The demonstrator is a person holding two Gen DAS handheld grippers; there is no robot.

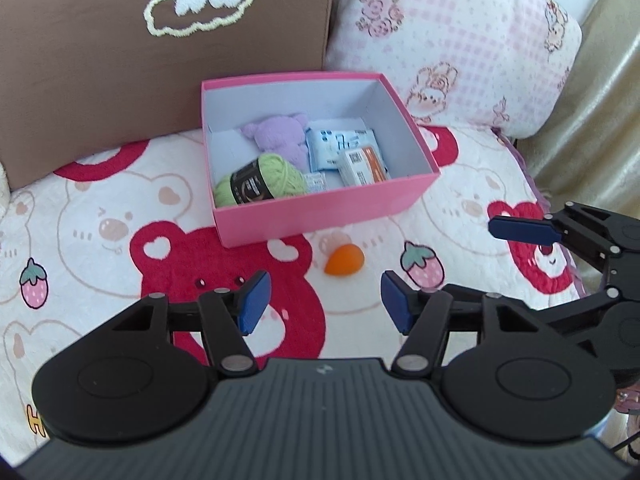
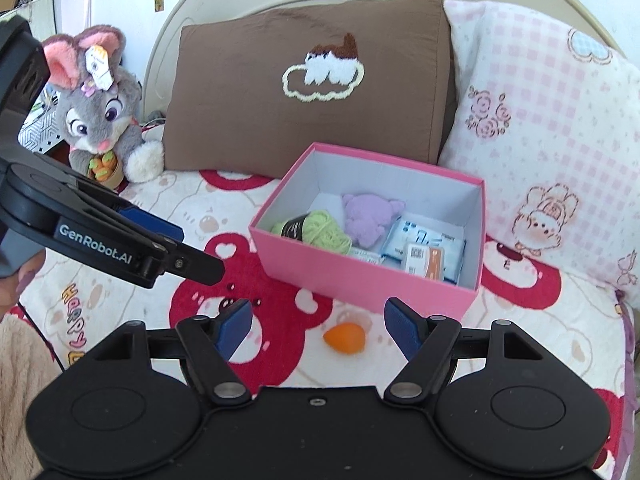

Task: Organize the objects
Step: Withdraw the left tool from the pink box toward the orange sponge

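— What is the right wrist view giving us that the left one isn't?

— A grey plush rabbit (image 2: 102, 108) is sitting by the headboard, left of the brown pillow (image 2: 308, 84). The left view isn't catching it; it is showing only the pillow and the pink checked one (image 1: 452, 40) behind the pink box (image 1: 320, 204).

— And the box?

— It is sitting open on the bear-print blanket (image 1: 100, 220), holding a purple soft toy (image 1: 280, 136), a green ball of yarn (image 1: 260, 180), a blue-and-white packet (image 1: 340, 144) and a small orange-and-white carton (image 1: 364, 164).

— Where is the loose item?

— An orange egg-shaped sponge (image 2: 346, 338) is lying on the blanket just in front of the box's near wall, apart from it.

— The fingers?

— The left gripper (image 1: 324, 300) is hovering with its blue pads parted, nothing between them, touching nothing. The right gripper (image 2: 318, 326) is standing parted too, somewhat wider, empty, with the sponge showing below the gap.
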